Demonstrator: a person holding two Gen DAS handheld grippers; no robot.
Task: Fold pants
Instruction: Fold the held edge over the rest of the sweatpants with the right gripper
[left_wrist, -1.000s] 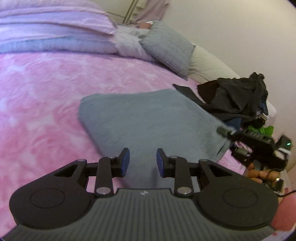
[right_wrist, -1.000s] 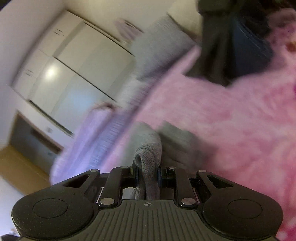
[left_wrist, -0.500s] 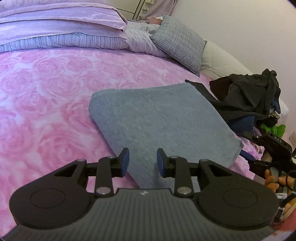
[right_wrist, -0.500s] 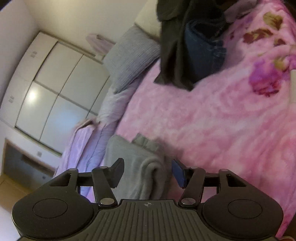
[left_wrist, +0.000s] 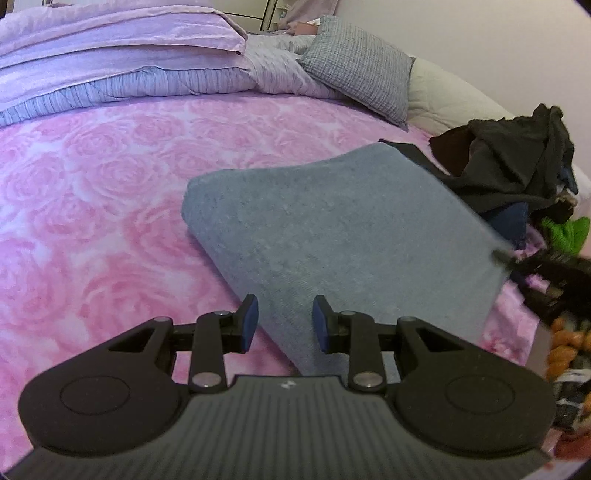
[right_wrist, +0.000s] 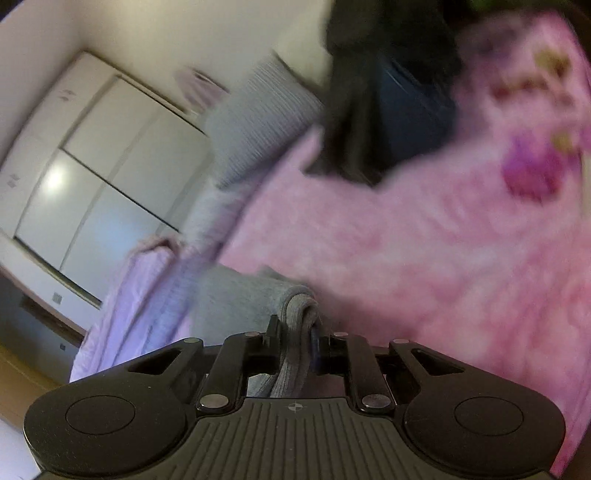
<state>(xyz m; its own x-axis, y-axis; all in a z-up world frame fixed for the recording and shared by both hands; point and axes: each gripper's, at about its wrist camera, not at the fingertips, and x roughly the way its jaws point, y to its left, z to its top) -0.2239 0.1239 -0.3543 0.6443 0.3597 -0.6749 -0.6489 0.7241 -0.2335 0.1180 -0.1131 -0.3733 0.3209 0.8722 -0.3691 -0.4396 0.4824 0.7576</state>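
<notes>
The grey pants (left_wrist: 332, 229) lie folded into a thick rectangle on the pink rose blanket (left_wrist: 92, 184). My left gripper (left_wrist: 284, 321) hovers open over the fold's near edge, its blue pads apart with grey cloth showing beneath the gap. At the far right corner of the fold, my right gripper (left_wrist: 546, 277) appears dark and blurred. In the right wrist view, my right gripper (right_wrist: 297, 339) is shut on a rolled edge of the pants (right_wrist: 251, 295), which bulges up between the fingers. That view is smeared by motion.
A heap of dark clothes (left_wrist: 509, 173) sits just beyond the pants, with something green (left_wrist: 565, 229) beside it. A grey pillow (left_wrist: 362, 81) and stacked lilac bedding (left_wrist: 110, 55) line the bed's far side. White wardrobe doors (right_wrist: 92, 166) stand past the bed.
The right gripper held the pants a second ago, opened half a second ago, and is now shut on the folded edge again. The left gripper has stayed open over the near edge.
</notes>
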